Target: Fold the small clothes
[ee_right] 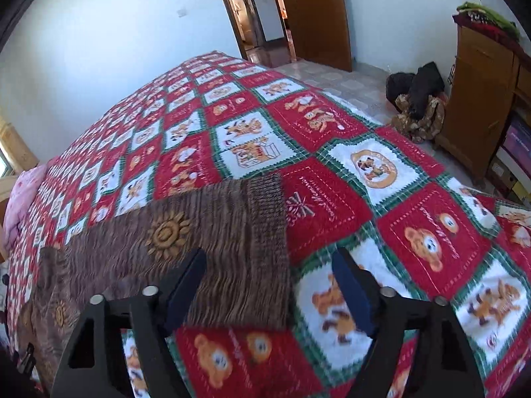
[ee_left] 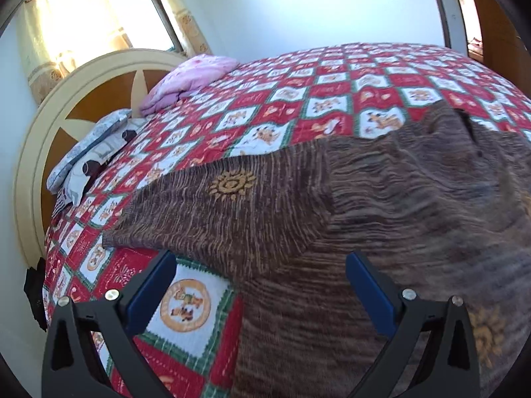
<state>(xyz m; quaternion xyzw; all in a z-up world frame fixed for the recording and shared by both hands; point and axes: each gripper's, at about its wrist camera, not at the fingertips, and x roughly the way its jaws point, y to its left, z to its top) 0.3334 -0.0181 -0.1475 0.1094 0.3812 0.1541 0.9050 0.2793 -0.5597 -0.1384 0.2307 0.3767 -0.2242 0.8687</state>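
- A bed fills both views, covered by a red, white and green quilt (ee_left: 292,99) printed with bears.
- A round cream and brown headboard (ee_left: 76,99) stands at the far left in the left wrist view; a wooden door (ee_right: 312,13) and a wooden cabinet (ee_right: 478,106) show in the right wrist view.
- A brown striped garment (ee_left: 381,205) with yellow sun prints lies spread flat on the quilt, one sleeve stretched out to each side.
- Folded pink bedding (ee_left: 192,79) and pillows (ee_left: 89,152) sit by the headboard.
- The left gripper (ee_left: 262,288) hovers over the garment's edge beside one sleeve, jaws wide, nothing between the pads.
- The right gripper (ee_right: 268,285) hangs above the cuff end of the other sleeve, jaws apart and gripping nothing.
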